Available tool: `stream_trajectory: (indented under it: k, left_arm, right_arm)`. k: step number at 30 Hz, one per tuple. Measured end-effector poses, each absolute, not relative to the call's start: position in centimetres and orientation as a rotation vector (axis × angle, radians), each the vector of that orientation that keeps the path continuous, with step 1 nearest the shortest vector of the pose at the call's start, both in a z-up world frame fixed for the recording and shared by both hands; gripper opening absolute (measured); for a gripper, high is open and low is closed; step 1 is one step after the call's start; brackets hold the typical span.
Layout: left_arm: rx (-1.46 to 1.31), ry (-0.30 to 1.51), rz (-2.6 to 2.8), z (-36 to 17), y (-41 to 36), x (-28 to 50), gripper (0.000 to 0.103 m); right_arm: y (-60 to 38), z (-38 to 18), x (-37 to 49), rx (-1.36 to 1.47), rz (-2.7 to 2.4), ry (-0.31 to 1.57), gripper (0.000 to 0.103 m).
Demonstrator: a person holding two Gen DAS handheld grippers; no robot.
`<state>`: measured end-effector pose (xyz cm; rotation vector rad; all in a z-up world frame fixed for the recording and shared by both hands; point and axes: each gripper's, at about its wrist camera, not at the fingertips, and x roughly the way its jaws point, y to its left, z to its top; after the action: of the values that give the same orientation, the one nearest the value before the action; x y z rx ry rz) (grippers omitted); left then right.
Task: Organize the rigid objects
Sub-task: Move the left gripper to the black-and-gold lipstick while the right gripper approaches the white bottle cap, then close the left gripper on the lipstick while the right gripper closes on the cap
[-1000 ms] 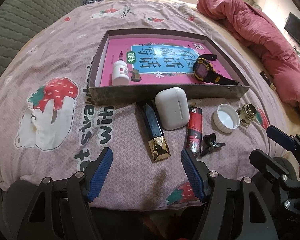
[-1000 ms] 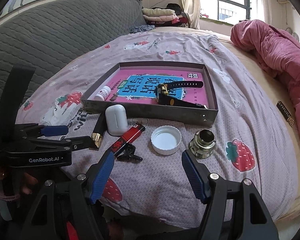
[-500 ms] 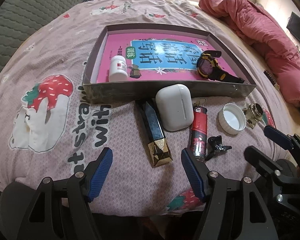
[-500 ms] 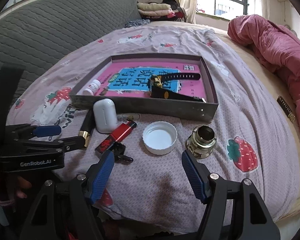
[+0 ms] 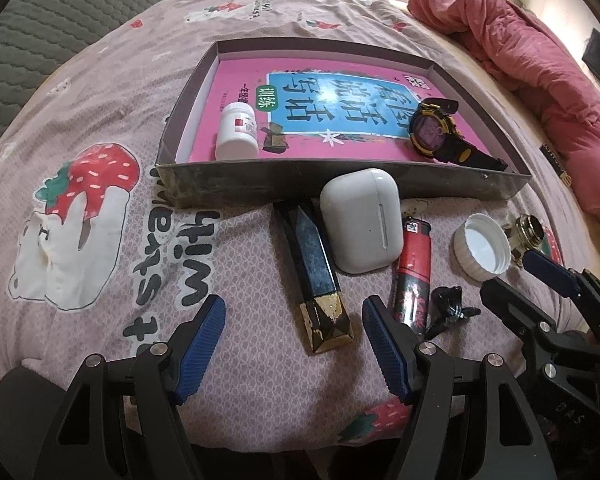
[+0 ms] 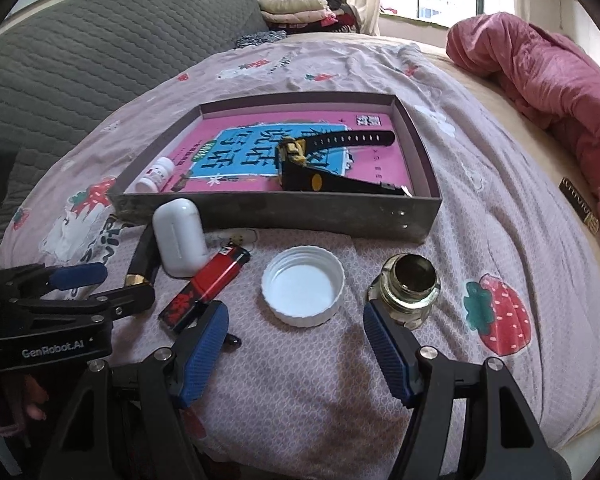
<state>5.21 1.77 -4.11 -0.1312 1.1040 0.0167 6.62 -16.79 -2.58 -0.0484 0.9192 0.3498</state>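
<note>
Looking down my two wrist cameras, I see a pink strawberry-print bedspread [image 5: 100, 152] with a shallow grey cardboard tray [image 5: 340, 190] on it, a pink and blue book [image 5: 328, 100] lying flat on its floor. On the left of the tray a small white plastic pill bottle [image 5: 238, 132] stands upright; on the right a black and yellow digital wristwatch [image 5: 434, 134] rests on the book.

Outside the tray, along its near wall, the loose things lie in a row. Leftmost is a long black lipstick tube with a gold end [image 5: 314, 268], gold end toward me. Just beside it a white rounded earbud case [image 5: 362, 220] leans up to the tray wall. Next comes a red and black lighter [image 5: 414, 272], then a small black clip [image 5: 448, 308] close to the lighter's near end. Further right sits a white ribbed plastic cap [image 6: 303, 291], open side up, and beside it a small glass jar with a brass-coloured neck [image 6: 410, 285], upright.

My left tongs [image 5: 294, 344] hang wide apart above the bedspread, holding nothing, with the gold end of the lipstick tube between the blue pads [image 5: 202, 340] and not touched. My right tongs [image 6: 296, 344] are likewise spread wide and empty, the white cap just ahead of the gap and the jar right at the right pad; I cannot tell whether they touch.
</note>
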Motion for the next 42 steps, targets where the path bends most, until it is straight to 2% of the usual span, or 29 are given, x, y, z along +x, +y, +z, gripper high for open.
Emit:
stream_trajectory:
  k: [16, 32, 38, 42]
  left_arm:
    - [-0.132, 1.095, 0.062, -5.0, 2.1, 6.9, 0.072]
    - [-0.121, 1.073, 0.068, -5.5, 2.1, 7.8, 0.067]
    - [-0.135, 1.063, 0.072, -5.7, 2.4, 8.2, 0.063]
    - [-0.141, 1.054, 0.074, -5.6, 2.7, 8.3, 0.057]
  right_arm:
    - [-15.9, -3.9, 7.8, -0.091, 0.338, 0.919, 0.070]
    - [-15.3, -5.2, 9.3, -0.165, 0.328, 0.900, 0.069]
    - [-15.2, -5.0, 9.3, -0.170, 0.341, 0.874, 0.050]
    - [-15.2, -4.9, 9.2, -0.175, 0.347, 0.865, 0.050]
